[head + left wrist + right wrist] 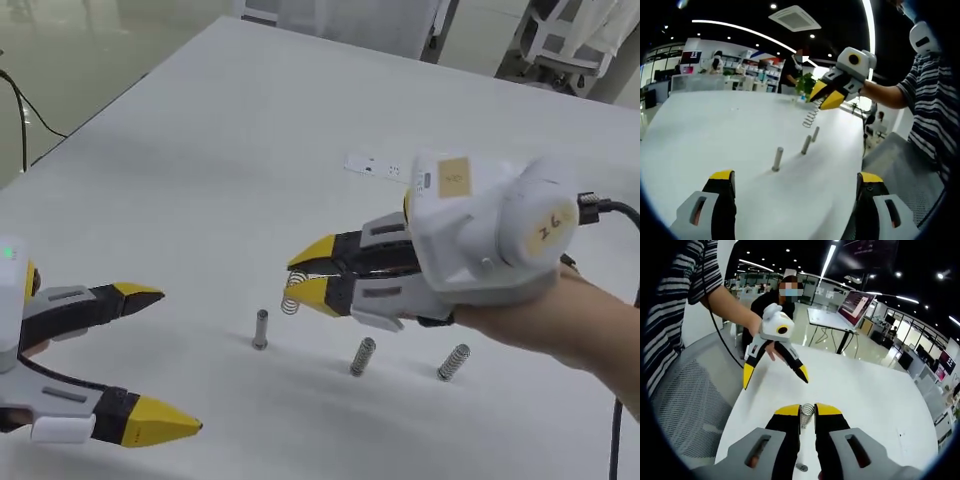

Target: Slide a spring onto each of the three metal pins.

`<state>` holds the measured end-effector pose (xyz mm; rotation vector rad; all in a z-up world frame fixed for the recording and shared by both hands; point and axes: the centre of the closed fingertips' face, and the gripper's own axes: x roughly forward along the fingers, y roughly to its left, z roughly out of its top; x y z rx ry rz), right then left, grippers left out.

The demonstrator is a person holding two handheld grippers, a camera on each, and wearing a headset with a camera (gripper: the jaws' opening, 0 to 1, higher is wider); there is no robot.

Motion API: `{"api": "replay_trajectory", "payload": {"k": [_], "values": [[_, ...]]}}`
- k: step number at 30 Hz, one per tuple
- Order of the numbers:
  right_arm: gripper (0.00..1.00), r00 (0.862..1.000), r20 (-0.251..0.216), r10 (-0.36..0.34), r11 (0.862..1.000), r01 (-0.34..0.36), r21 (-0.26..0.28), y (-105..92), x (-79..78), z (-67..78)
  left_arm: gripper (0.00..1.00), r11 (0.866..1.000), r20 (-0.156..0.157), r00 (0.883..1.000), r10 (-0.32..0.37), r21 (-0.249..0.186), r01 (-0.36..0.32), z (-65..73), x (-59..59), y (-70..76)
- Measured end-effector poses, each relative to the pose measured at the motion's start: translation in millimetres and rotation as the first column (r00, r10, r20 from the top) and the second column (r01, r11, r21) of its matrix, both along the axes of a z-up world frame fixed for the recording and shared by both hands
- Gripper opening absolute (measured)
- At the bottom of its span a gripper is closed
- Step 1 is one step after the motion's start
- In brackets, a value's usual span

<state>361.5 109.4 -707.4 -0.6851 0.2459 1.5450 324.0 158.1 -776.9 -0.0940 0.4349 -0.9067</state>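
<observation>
My right gripper (pixel 303 279) is shut on a small coil spring (pixel 291 301), which hangs from its yellow tips just above and right of a bare metal pin (pixel 260 328). Two more pins (pixel 363 357) (pixel 454 362) to the right each carry a spring. My left gripper (pixel 168 360) stands open at the near left, with nothing between its jaws. In the left gripper view the bare pin (pixel 777 159) is ahead, and the spring (pixel 811 117) dangles from the right gripper (pixel 824 98). The right gripper view has the spring (pixel 807 415) pinched between its fingertips (pixel 788 411).
The white table (pixel 200 150) stretches far ahead. A small white label (pixel 372 167) lies flat behind the right gripper. Chairs (pixel 560 40) stand beyond the far edge. A black cable (pixel 20 110) hangs off the left side. A person's hand (pixel 545 315) holds the right gripper.
</observation>
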Motion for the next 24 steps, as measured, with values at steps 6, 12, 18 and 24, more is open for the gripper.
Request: {"api": "replay_trajectory", "payload": {"k": [6, 12, 18, 24], "values": [[0.07, 1.000, -0.028, -0.007, 1.000, 0.007, -0.018, 9.0, 8.6, -11.7, 0.98, 1.000, 0.002, 1.000, 0.003, 0.000, -0.003, 0.8, -0.2, 0.5], [0.07, 0.998, -0.062, -0.025, 0.999, 0.024, -0.025, 17.5, 15.8, -24.4, 0.98, 1.000, 0.007, 1.000, 0.011, 0.000, -0.011, 2.5, 1.5, 2.8], [0.07, 0.996, -0.079, -0.033, 0.999, 0.030, -0.041, 23.5, 18.1, -35.9, 0.98, 1.000, 0.010, 1.000, 0.013, -0.003, -0.013, 4.6, 2.0, 3.0], [0.07, 0.995, -0.088, -0.041, 0.998, 0.037, -0.051, 25.7, 20.8, -43.2, 0.98, 1.000, 0.009, 1.000, 0.016, -0.001, -0.016, 4.5, 1.9, 4.2]]}}
